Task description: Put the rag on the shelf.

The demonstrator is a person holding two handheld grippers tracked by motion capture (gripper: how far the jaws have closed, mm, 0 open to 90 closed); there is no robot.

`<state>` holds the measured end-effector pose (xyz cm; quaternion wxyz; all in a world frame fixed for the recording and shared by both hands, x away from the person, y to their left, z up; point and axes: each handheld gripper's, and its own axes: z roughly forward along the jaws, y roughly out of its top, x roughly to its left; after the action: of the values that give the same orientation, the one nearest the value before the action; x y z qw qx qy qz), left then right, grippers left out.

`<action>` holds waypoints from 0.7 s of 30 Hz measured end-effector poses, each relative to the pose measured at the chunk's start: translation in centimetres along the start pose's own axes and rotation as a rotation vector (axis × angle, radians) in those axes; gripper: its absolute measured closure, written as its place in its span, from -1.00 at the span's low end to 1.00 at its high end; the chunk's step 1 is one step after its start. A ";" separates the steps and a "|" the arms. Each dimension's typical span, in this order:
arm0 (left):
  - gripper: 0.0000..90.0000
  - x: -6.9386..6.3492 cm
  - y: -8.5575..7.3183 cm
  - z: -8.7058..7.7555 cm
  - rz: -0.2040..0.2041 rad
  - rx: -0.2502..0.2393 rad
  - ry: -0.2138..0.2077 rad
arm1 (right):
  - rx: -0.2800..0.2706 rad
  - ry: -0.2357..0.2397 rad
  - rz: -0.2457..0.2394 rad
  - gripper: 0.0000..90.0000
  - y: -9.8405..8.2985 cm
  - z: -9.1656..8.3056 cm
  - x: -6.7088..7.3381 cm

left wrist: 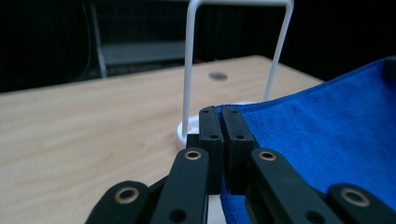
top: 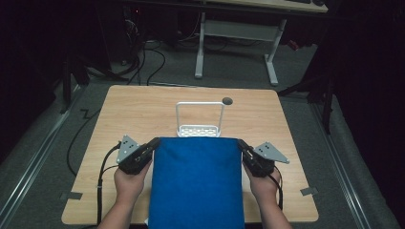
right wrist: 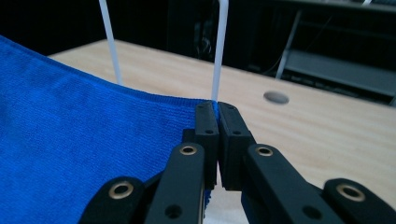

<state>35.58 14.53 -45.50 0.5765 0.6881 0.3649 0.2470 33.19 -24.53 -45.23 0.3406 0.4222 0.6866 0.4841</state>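
Nearest the person, the blue towel (top: 196, 183) hangs over the near edge of the worktop (top: 143, 107) and runs forward as one flat, taut sheet, its far hem just short of the white wire rack (top: 199, 119). Each far corner is pinched: the left tool (top: 154, 144) is clenched on the far left corner, and in the left gripper view its jaws stand pressed together with the blue towel (left wrist: 327, 140) caught between them. The right tool (top: 241, 144) is likewise clamped on the far right corner; the right gripper view shows the jaws closed on the hem of the blue towel (right wrist: 84, 140).

So the grasping stage looks done: both corners are secured and the cloth is spread evenly between the two hands (top: 129, 181), lifted slightly at the far edge rather than lying slack.

Just beyond the hem stands the white wire rack (left wrist: 233, 70), upright, with a perforated base and a tall rectangular hoop; its thin uprights (right wrist: 219, 51) rise right behind the tool tips. The hoop's top bar carries nothing yet. A dark round hole (top: 227, 100) sits in the worktop behind it to the right.

Judging from this layout, the work is probably draping the towel over the hoop. What remains is the main part: raise the far edge above the bar, carry it over, and let go so the cloth hangs evenly on both sides.
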 end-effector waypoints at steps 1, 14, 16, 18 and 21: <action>0.96 -0.2 0.3 -0.2 0.004 -0.015 0.000 | -0.012 -0.002 -0.006 0.97 0.3 -0.2 0.1; 0.96 -0.6 4.4 -0.7 0.060 -0.131 0.015 | -0.132 -0.002 -0.024 0.97 4.4 -0.9 0.4; 0.96 -0.4 5.1 -0.8 0.063 -0.148 0.018 | -0.151 -0.006 -0.021 0.97 5.1 -1.0 0.3; 0.96 -0.2 5.8 -0.7 0.069 -0.159 0.023 | -0.169 -0.011 -0.028 0.97 5.9 -1.0 0.1; 0.96 0.1 6.9 -0.7 0.078 -0.179 0.033 | -0.193 -0.014 -0.031 0.97 7.1 -1.1 0.0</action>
<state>36.63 14.56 -38.62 0.6196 0.6432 0.3238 0.3123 34.01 -23.71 -38.15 0.3920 0.3801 0.6406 0.5399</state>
